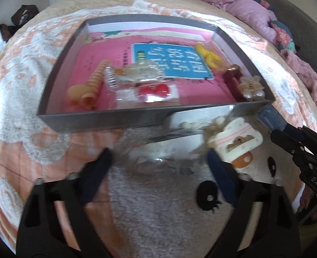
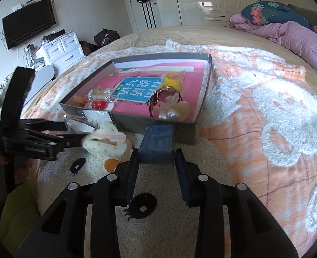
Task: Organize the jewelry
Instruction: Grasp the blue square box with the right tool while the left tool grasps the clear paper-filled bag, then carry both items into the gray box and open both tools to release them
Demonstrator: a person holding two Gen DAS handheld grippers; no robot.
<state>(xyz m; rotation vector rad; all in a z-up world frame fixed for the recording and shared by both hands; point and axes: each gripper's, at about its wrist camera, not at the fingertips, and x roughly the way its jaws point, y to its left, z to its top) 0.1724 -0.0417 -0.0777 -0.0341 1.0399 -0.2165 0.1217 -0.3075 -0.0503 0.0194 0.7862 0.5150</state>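
Your right hand-held gripper (image 2: pixel 156 161) is clenched on a blue velvet box (image 2: pixel 157 142), held just before the near wall of the grey tray (image 2: pixel 137 124). Your left hand-held gripper (image 1: pixel 158 161) stands released around a clear packet with a white card (image 1: pixel 180 137); a cream hair clip (image 1: pixel 238 139) lies just to the right of its tip on the bed's fleece blanket (image 1: pixel 158 204). Beyond, the tray holds a pink book (image 1: pixel 150 71), an orange coil tie (image 1: pixel 94 79), a red piece on a card (image 1: pixel 156 90), a yellow clip (image 1: pixel 209 57), a dark red watch (image 1: pixel 231 79) and a pearl flower clip (image 1: pixel 252 86). The packet's contents are blurred, and the blue box's lid stays shut.
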